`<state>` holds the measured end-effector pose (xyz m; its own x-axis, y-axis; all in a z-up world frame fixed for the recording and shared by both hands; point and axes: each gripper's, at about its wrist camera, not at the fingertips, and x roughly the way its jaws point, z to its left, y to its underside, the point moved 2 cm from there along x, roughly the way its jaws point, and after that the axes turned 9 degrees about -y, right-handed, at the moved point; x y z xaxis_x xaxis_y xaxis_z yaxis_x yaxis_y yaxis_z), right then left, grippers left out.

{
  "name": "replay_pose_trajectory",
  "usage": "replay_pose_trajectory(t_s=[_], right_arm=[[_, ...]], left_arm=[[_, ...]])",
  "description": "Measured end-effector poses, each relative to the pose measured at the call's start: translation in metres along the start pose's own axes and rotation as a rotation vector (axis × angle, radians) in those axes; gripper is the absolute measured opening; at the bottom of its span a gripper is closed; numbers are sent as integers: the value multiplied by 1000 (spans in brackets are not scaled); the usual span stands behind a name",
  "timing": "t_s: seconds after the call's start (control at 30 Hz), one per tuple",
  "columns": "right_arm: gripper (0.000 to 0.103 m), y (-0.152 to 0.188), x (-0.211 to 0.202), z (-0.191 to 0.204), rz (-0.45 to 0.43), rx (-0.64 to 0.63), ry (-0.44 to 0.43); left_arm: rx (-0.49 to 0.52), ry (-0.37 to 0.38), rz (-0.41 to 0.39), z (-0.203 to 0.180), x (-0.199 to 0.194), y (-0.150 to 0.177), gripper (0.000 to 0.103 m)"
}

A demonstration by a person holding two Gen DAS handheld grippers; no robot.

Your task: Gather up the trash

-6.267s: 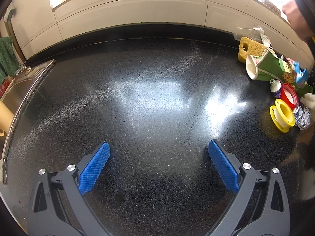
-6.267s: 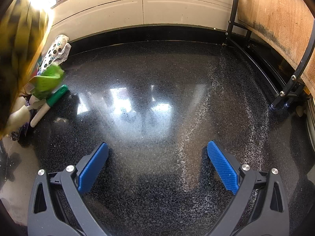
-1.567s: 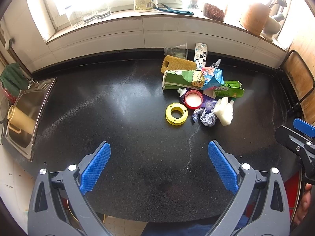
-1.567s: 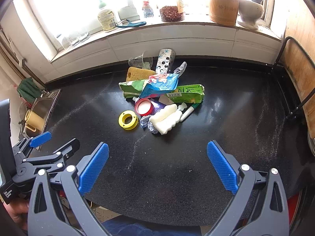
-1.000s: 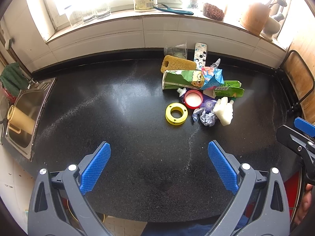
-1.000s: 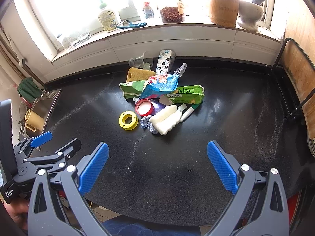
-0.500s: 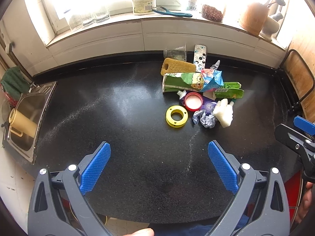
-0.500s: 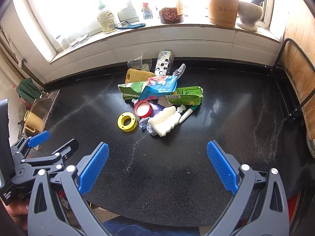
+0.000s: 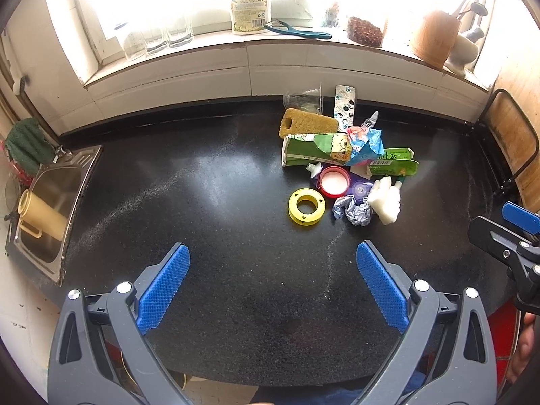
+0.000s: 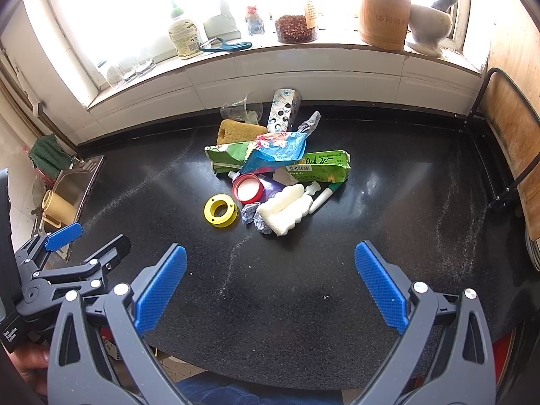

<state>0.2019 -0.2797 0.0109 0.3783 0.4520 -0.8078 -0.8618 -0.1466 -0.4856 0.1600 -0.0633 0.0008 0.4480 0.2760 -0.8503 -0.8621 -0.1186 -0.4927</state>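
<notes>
At the far left a steel sink [image 9: 50,202] is set into the black counter [image 9: 202,202], with a tan jug [image 9: 40,216] lying in it. The left gripper [image 9: 273,283] hangs above the near edge of the counter, its 2 blue-padded fingers [image 9: 162,287] spread wide apart around nothing. The trash sits in 1 heap toward the back of the counter, right of centre: a yellow ring [image 9: 306,206] nearest the left, a red lid [image 9: 333,181] just beside it, crumpled foil [image 9: 354,210] and a white foam piece [image 9: 384,199] in front, green cartons [image 9: 303,155] and a blue wrapper [image 9: 366,145] piled behind, and a yellow sponge [image 9: 308,125] toward the wall. The right gripper [image 10: 270,283] is also over the near edge, fingers [image 10: 379,287] wide apart and empty, well apart from the heap.
</notes>
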Motion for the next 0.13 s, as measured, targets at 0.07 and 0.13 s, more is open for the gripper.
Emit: replay_pose_trajectory(t_s=[0.07, 0.13], right_arm=[[97, 0, 0, 1, -1, 0, -1], [97, 1, 0, 1, -1, 0, -1]], left_arm=[[0, -2, -2, 0, -1, 0, 96], [2, -3, -2, 0, -2, 0, 96]])
